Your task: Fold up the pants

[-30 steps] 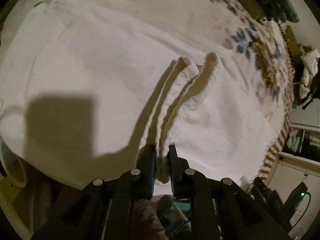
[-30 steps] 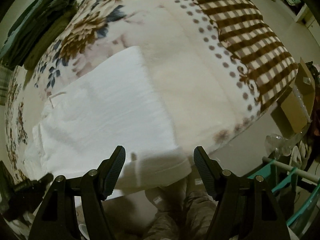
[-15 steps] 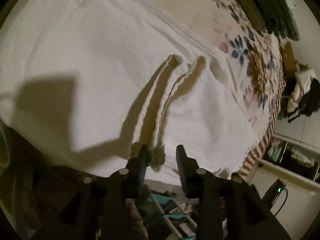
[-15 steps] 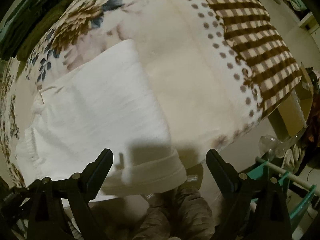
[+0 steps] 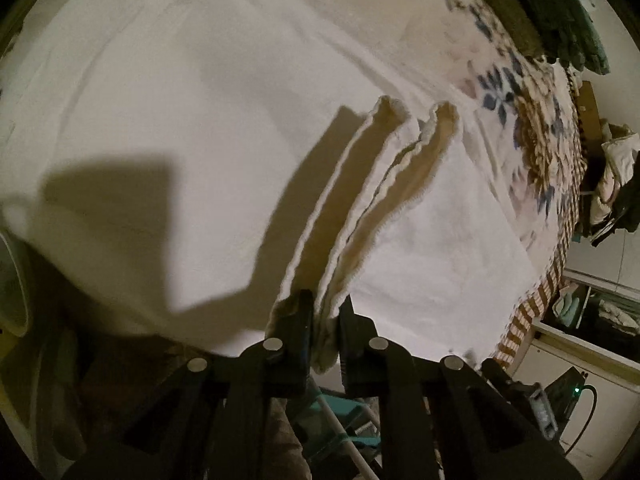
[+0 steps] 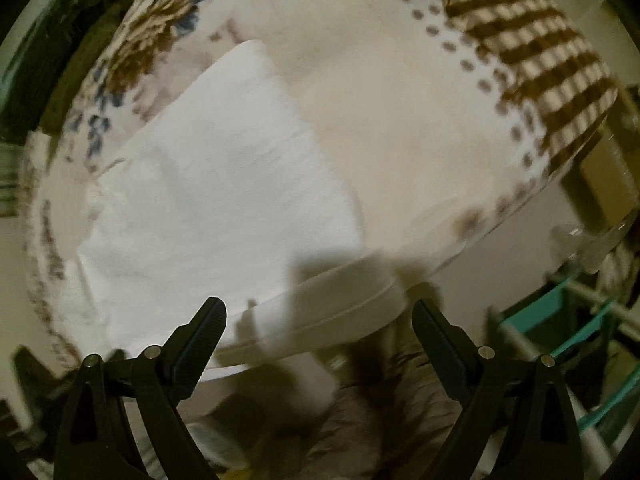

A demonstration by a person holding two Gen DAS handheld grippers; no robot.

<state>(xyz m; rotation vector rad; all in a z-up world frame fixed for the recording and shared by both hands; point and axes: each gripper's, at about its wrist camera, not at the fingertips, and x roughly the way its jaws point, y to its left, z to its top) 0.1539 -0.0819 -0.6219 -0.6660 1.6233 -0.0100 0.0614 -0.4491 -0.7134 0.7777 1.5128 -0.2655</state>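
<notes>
White pants (image 5: 180,120) lie spread on a floral blanket (image 5: 532,128). Their layered edge is gathered into ridges that run down into my left gripper (image 5: 325,304). Its jaws are closing, and the pads pinch that bunched edge. In the right wrist view the folded white pants (image 6: 224,184) lie on the blanket (image 6: 400,120), with a banded end (image 6: 340,296) hanging at the bed's near edge. My right gripper (image 6: 318,306) hovers over that band. Its fingers stand wide apart on either side of it and touch nothing.
Dark green folded clothes (image 5: 560,8) sit at the far side of the bed, seen too as green clothes (image 6: 60,40). A teal rack (image 6: 560,304) and a cardboard box (image 6: 608,176) stand beside the bed. A person's patterned trouser legs (image 6: 380,420) are below the right gripper.
The left jaws opened slightly around the bunched edge, then closed on it again. The right jaws spread wider, and that gripper tilted a little over the banded end.
</notes>
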